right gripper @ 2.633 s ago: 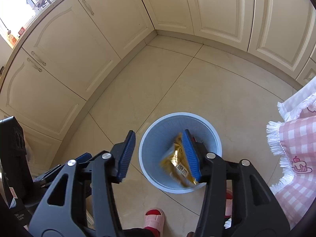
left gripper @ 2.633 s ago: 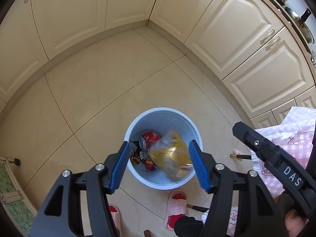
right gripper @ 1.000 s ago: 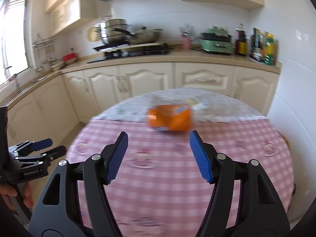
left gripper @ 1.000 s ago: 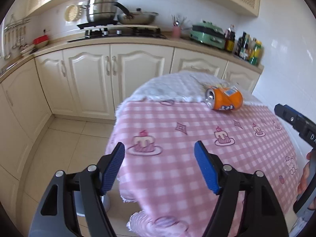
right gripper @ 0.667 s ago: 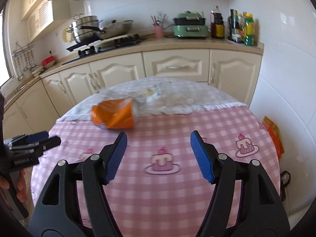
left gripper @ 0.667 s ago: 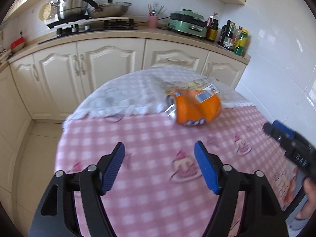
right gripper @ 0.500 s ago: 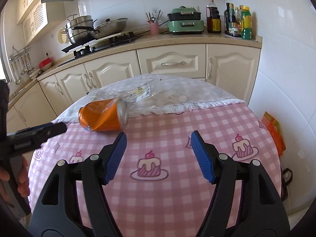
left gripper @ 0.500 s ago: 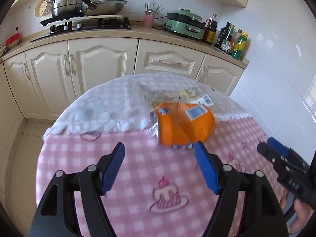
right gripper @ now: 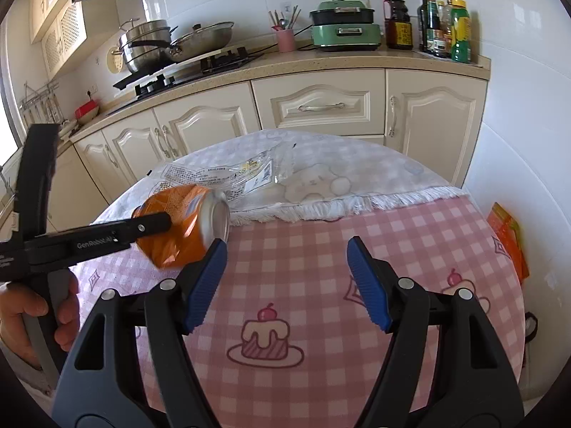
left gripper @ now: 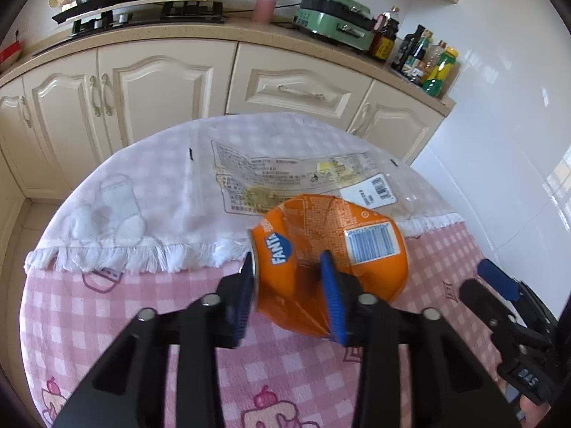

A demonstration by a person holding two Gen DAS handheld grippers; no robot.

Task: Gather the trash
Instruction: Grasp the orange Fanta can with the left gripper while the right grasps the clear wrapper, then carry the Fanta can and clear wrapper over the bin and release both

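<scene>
A crushed orange Fanta can (left gripper: pixel 332 246) lies on its side on the pink checked tablecloth (left gripper: pixel 107 303). My left gripper (left gripper: pixel 291 292) is shut on the can's near end, a blue pad on either side of it. The can also shows in the right wrist view (right gripper: pixel 182 224), with the left gripper's arm across it. A clear plastic wrapper (left gripper: pixel 296 178) lies flat on the white cloth just behind the can, and shows in the right wrist view (right gripper: pixel 235 174). My right gripper (right gripper: pixel 287 278) is open and empty above the pink cloth, to the can's right.
The round table has a white fringed cloth (right gripper: pixel 357 174) over its far half. Cream cabinets (right gripper: pixel 321 107) stand close behind it, with a stove, pots (right gripper: pixel 150 46), a green appliance (right gripper: pixel 342 25) and bottles on the counter. A white tiled wall (right gripper: pixel 517 142) is at the right.
Both grippers swung up from the bin to the table. My left gripper moved in on the Fanta can and closed on it. My right gripper stayed open.
</scene>
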